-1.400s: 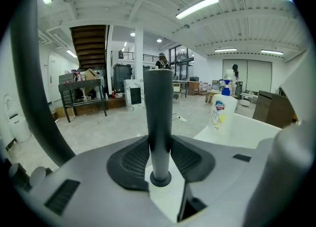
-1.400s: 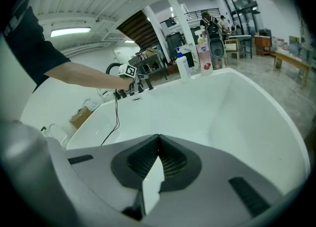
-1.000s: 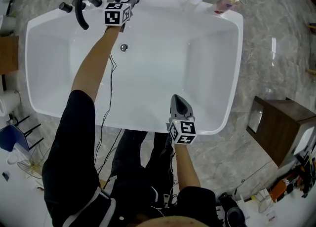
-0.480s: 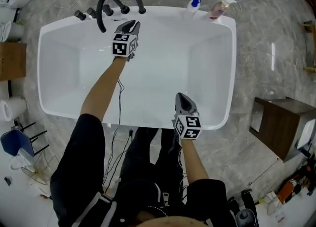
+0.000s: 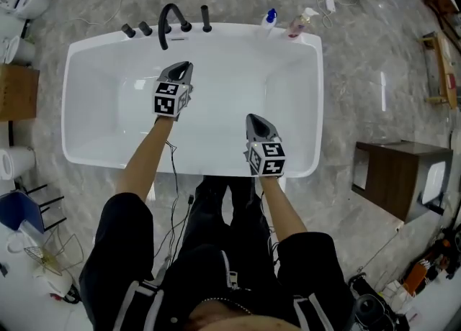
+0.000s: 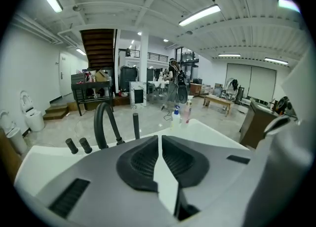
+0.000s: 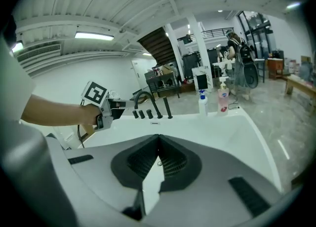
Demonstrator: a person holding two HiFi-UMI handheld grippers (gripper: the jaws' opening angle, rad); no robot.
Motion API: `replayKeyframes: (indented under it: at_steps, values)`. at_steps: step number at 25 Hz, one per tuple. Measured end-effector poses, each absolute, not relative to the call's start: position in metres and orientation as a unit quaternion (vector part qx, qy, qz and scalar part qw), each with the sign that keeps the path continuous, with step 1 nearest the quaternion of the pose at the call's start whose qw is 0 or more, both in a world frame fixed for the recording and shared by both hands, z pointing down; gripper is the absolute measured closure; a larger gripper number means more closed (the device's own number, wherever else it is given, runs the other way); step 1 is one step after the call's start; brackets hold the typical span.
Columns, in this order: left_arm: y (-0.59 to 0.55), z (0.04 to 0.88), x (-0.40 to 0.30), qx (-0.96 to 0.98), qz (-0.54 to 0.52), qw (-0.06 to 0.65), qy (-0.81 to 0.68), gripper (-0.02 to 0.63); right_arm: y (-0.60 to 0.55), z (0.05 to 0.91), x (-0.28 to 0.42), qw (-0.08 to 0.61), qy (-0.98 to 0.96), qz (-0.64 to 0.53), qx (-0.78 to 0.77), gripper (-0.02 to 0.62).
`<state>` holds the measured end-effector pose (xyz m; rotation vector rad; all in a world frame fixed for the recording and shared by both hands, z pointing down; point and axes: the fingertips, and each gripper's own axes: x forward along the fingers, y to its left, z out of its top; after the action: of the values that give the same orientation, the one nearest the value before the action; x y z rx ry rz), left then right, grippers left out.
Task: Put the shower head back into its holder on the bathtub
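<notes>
1. The white bathtub [image 5: 230, 63] is bare inside.
2. The black shower head [image 5: 206, 18] stands upright in its holder on the far rim, just right of the curved faucet [image 5: 170, 21] and well beyond both grippers.
3. The left gripper [image 5: 180, 69] has just closed its jaws on nothing. The right gripper [image 5: 253, 119] is clenched and empty.
4. Two bottles [image 5: 269, 19] stand further right on that rim.

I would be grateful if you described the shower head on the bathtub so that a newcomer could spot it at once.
Find the white bathtub and look along its far rim, where a row of black fittings stands. The shower head is the straight upright stick at the row's right end, right of the arched spout; the two knobs left of the spout are short stubs.
</notes>
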<state>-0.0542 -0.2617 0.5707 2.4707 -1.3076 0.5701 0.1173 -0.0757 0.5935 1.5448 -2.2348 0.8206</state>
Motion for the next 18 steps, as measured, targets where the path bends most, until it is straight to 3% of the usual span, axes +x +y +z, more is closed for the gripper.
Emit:
replayKeyframes:
  at_steps: [18]
  values:
    - [-0.193,0.422,-0.073,0.863,0.116,0.104,-0.480,0.565,-0.104,0.450,0.115,0.121,-0.823,0.180,0.524,0.586]
